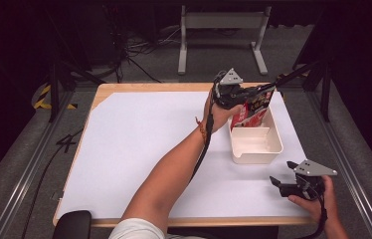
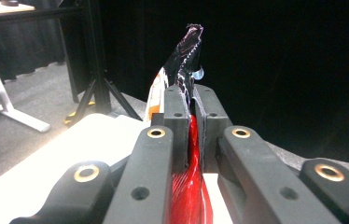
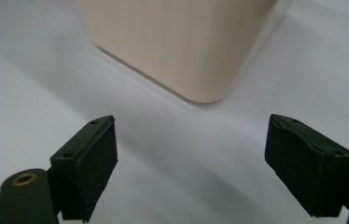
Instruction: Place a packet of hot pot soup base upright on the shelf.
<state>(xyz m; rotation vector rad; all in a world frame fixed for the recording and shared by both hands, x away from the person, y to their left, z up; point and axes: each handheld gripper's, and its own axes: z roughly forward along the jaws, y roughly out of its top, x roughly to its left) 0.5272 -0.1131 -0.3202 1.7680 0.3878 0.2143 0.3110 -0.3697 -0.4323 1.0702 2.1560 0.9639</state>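
Observation:
A red and white snack packet [image 1: 254, 106] stands tilted in the far end of a cream plastic bin [image 1: 273, 144]. My left gripper [image 1: 246, 95] is shut on the packet's upper edge. In the left gripper view the two pads pinch the red foil [image 2: 190, 154], and the packet's dark crimped top [image 2: 189, 46] sticks up beyond my left gripper [image 2: 192, 105]. My right gripper [image 1: 276, 181] rests near the table's front right, just short of the bin. Its jaws stand wide apart over bare white surface, with my right gripper [image 3: 189, 163] facing the bin's rounded corner [image 3: 196, 46].
A white sheet [image 1: 139, 149] covers the wooden table [image 1: 139, 87]. A metal stand [image 1: 221, 30] and cables lie on the floor beyond the far edge. Dark tripod legs [image 2: 99, 88] stand off the table's far right corner.

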